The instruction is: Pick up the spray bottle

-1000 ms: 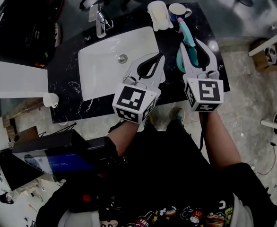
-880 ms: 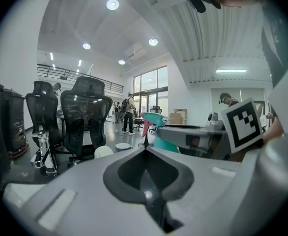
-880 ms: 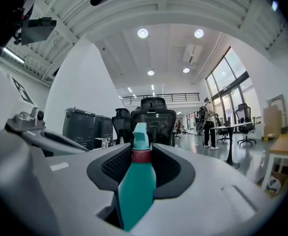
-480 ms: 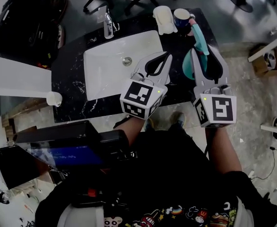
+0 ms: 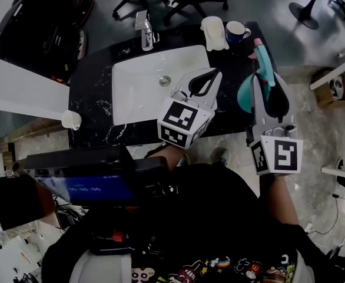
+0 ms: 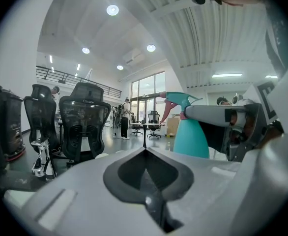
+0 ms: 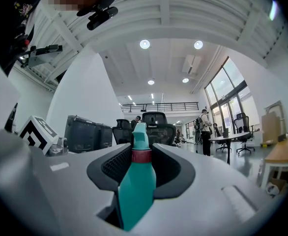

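the left gripper (image 5: 214, 73) points forward and away from the body, its jaws pressed together with nothing between them. the right gripper (image 5: 265, 82) is held out beside it, apart and further to the right, jaws clamped on the spray bottle (image 7: 134, 186). the bare right forearm (image 5: 277, 199) stretches straight behind it.

Your spray bottle (image 5: 249, 88) is teal with a red collar. Around the white sink (image 5: 138, 90), the counter (image 5: 93, 99) is black, white-veined; the mug (image 5: 236, 33) is blue.
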`<state>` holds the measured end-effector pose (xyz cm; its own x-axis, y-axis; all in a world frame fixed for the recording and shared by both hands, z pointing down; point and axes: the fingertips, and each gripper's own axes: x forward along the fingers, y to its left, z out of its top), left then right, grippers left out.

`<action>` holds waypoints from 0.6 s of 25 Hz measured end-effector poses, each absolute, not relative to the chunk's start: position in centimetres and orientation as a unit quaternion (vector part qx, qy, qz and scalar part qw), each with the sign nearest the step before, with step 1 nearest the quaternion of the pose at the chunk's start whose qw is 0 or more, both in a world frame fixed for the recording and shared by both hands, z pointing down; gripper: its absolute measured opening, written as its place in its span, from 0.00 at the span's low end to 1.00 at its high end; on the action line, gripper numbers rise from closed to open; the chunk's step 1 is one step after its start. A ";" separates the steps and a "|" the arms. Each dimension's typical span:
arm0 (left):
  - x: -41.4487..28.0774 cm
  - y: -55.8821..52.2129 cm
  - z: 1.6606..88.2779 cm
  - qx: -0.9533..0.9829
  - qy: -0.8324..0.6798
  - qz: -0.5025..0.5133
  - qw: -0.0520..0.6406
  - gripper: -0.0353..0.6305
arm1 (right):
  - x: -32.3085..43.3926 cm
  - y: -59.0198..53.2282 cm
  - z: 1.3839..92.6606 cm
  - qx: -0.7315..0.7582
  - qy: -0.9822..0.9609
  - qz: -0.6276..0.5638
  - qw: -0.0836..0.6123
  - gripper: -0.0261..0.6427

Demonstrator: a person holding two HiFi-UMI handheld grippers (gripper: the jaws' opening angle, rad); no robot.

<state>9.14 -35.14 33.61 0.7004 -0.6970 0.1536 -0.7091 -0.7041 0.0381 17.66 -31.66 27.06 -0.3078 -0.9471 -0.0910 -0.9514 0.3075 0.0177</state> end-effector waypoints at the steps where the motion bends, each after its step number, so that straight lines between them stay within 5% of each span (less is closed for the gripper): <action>1: 9.0 -35.2 33.6 0.921 -0.382 0.064 0.047 0.05 | 17.6 -31.5 26.8 -0.587 0.808 0.034 0.034 0.27; 15: 8.3 -35.4 33.0 0.920 -0.384 0.060 0.039 0.05 | 17.4 -31.4 26.2 -0.588 0.807 0.041 0.037 0.27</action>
